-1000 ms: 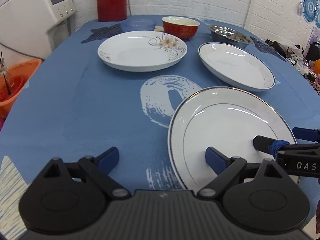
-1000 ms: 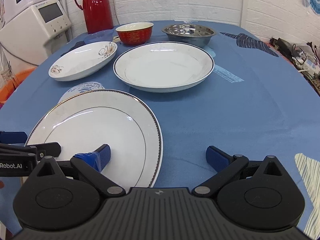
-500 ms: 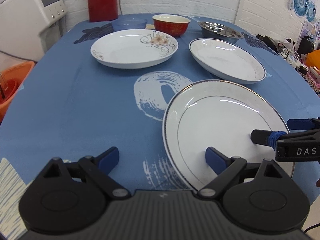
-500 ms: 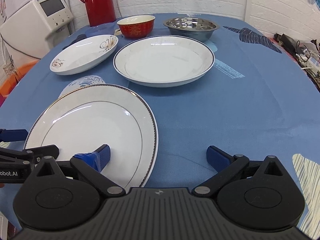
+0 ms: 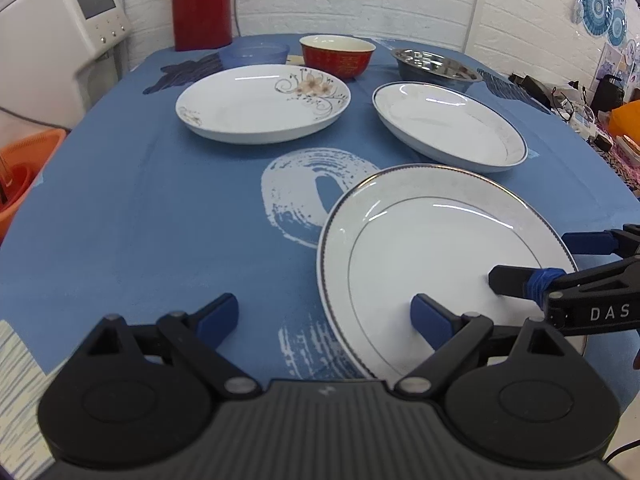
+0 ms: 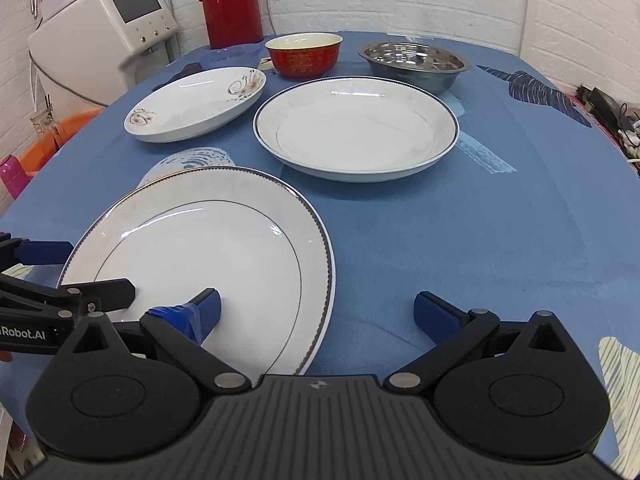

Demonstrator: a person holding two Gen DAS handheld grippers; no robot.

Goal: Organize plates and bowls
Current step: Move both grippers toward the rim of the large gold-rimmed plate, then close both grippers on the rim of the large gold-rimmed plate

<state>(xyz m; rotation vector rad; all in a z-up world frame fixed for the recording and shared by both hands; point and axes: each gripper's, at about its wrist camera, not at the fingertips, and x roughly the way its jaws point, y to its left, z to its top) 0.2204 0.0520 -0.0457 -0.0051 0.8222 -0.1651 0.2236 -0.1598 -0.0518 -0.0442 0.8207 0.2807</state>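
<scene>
Near plate [image 5: 432,256]: under my left gripper's [image 5: 326,318] right finger, on the tablecloth [image 5: 140,208].
Left gripper: spread wide, holding nothing.
Right gripper [image 6: 318,310]: spread too, left finger over that plate.
Farther ahead: rimmed plate [image 6: 356,128], red bowl [image 6: 304,54].

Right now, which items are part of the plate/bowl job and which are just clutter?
Job:
- gold-rimmed plate, nearest
- blue-rimmed deep plate
- floral plate
- red bowl
- steel bowl
- blue bowl

Clutter:
- red thermos
- white appliance
- orange basin
- cables at table's right edge
</scene>
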